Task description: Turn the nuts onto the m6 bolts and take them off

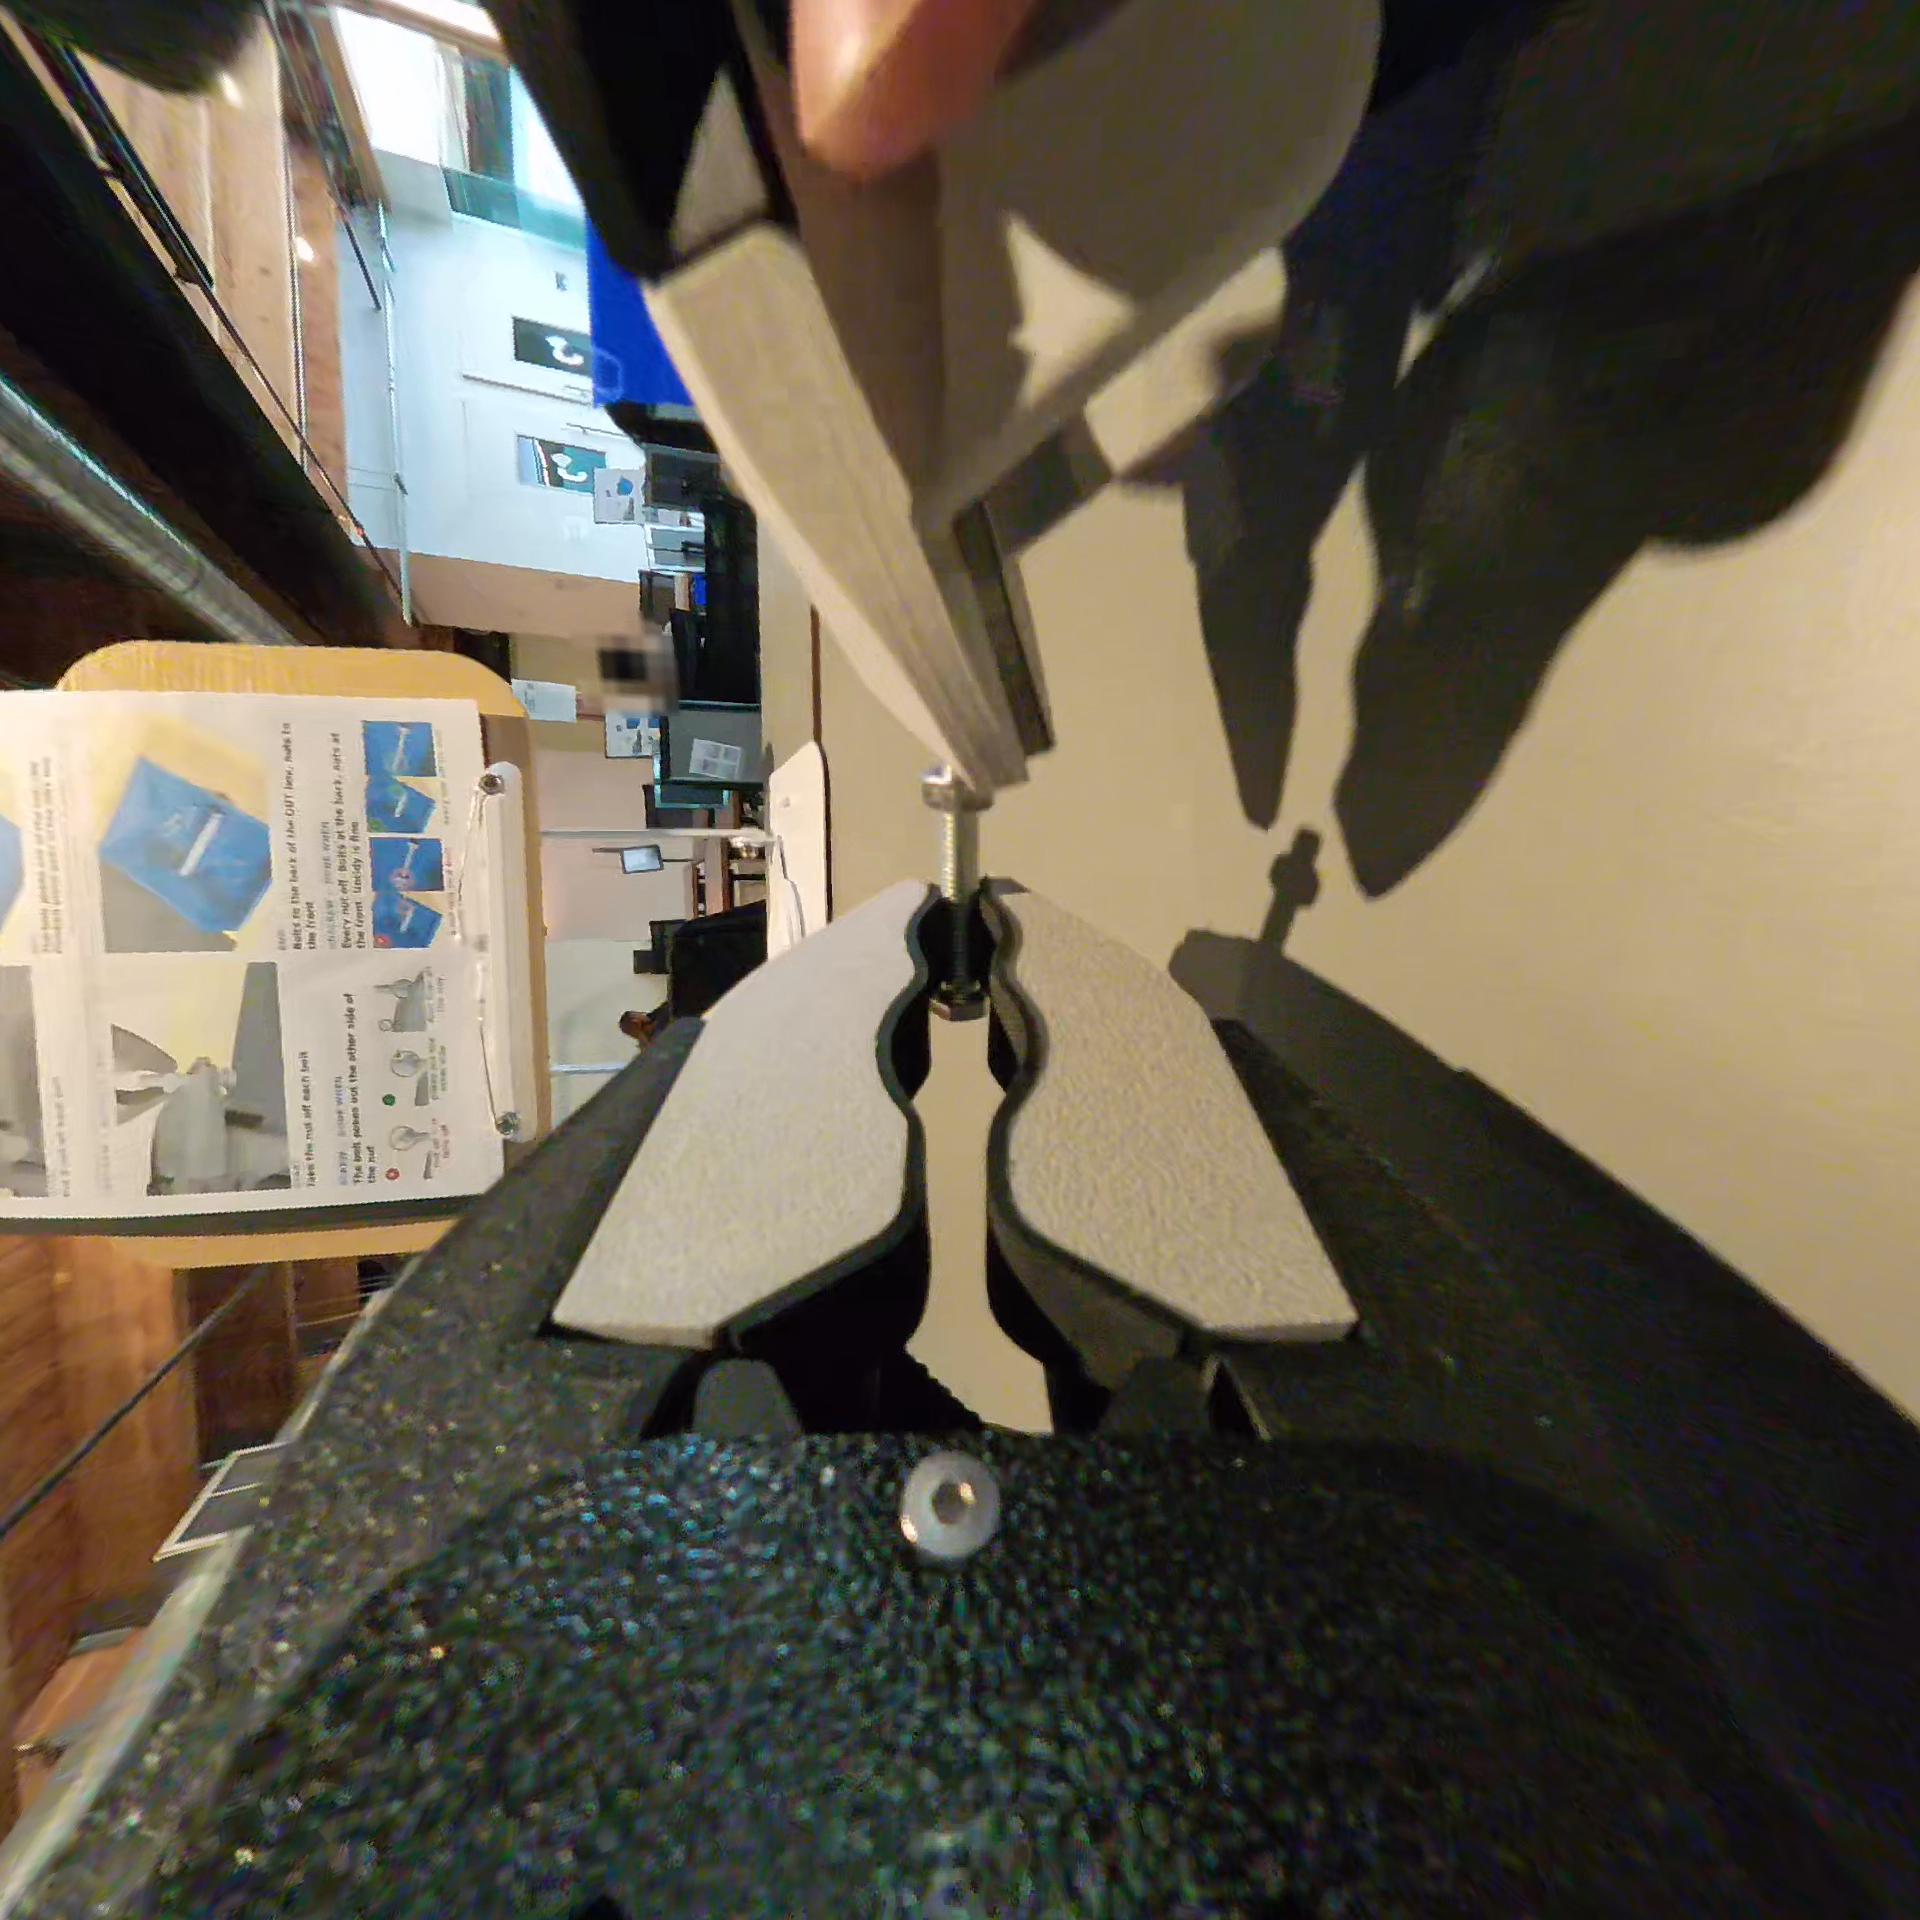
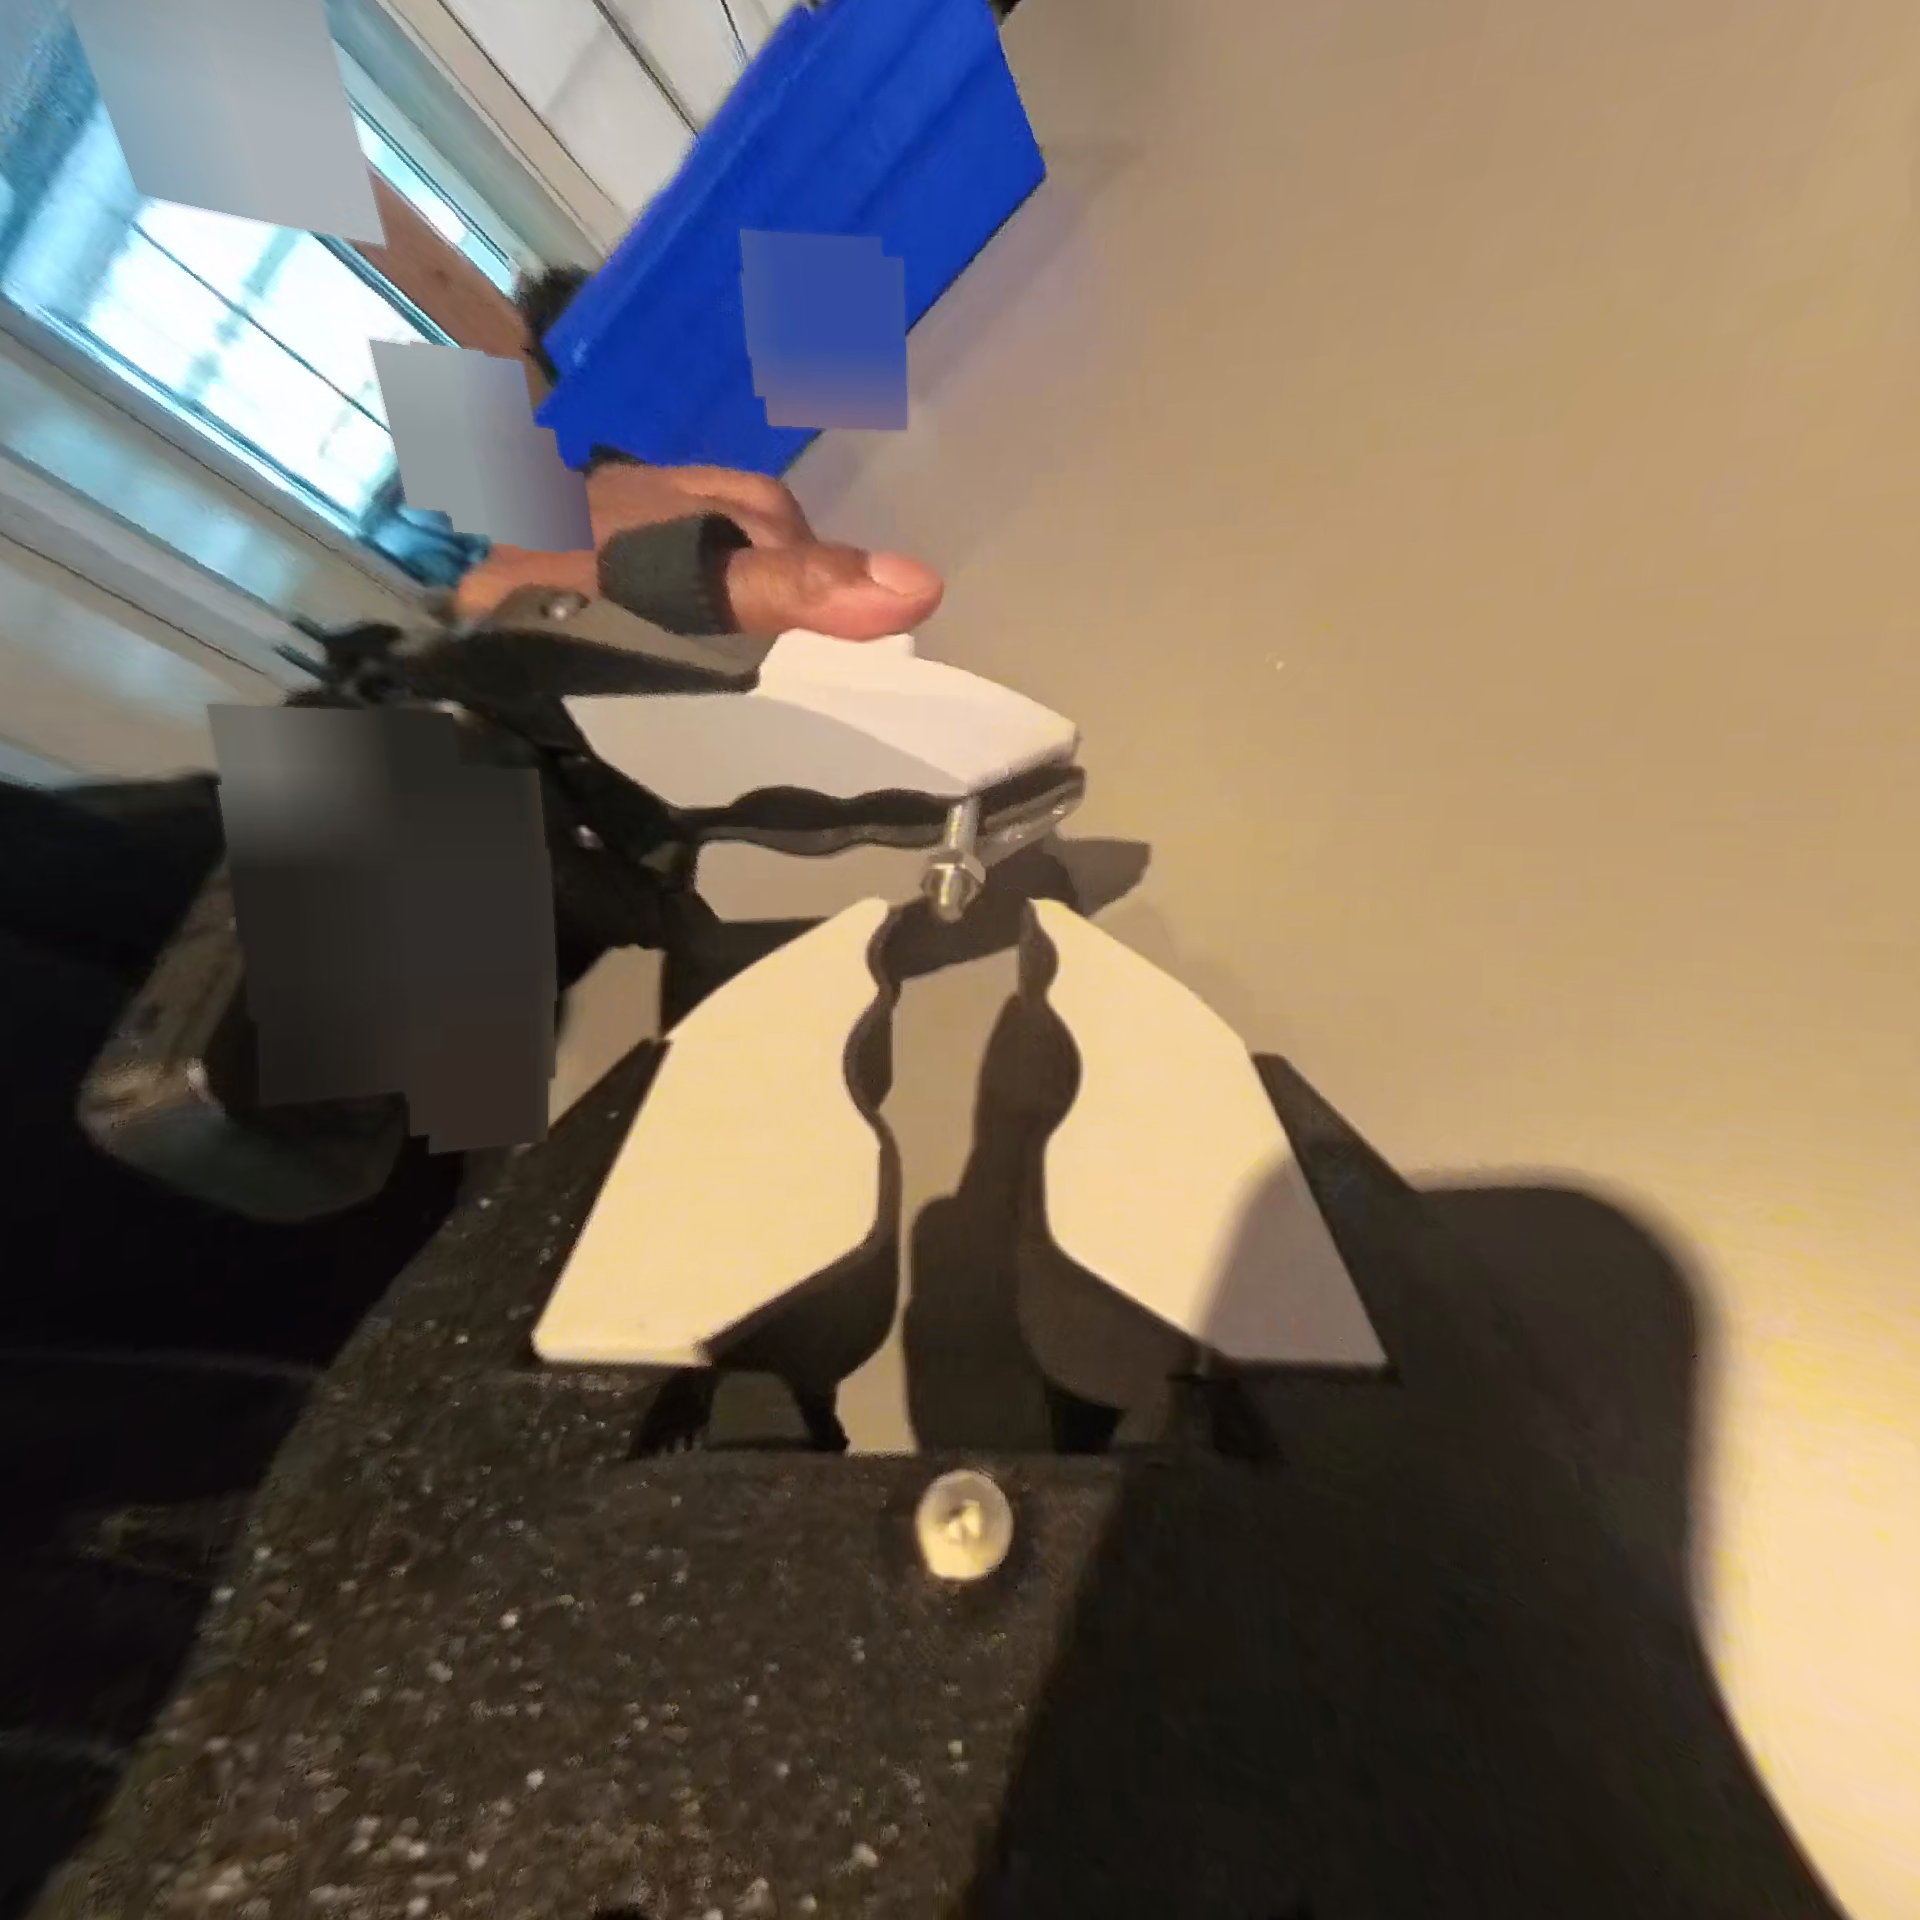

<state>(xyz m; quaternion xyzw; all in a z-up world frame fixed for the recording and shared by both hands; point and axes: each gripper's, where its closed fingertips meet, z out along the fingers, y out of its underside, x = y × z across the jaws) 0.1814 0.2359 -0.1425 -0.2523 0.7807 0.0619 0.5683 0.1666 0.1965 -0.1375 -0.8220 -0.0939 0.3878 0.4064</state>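
The left gripper [image 1: 961, 914] is pinched on the bolt [image 1: 960, 862], its fingers [image 1: 790, 1101] clamping the threaded shank near their tips. The nut [image 1: 958, 1006] sits on the bolt's end inside the gap between the fingers, toward the camera. The bolt's head [image 1: 943, 781] sticks out past the tips. Just beyond the head, the right gripper [image 1: 987, 727] comes in from above, apparently touching it.

In the right wrist view, the right gripper [image 2: 956, 920] has its jaws spread, holding nothing. The bolt's end [image 2: 948, 902] with the nut [image 2: 954, 864] lies at the fingertips, at the mouth of the gap, touching neither finger as far as I can tell. Beyond the bolt, a thumb [image 2: 852, 592] rests on the left gripper [image 2: 977, 805]. Farther off, a blue bin [image 2: 790, 249] stands on the table [image 2: 1455, 520].
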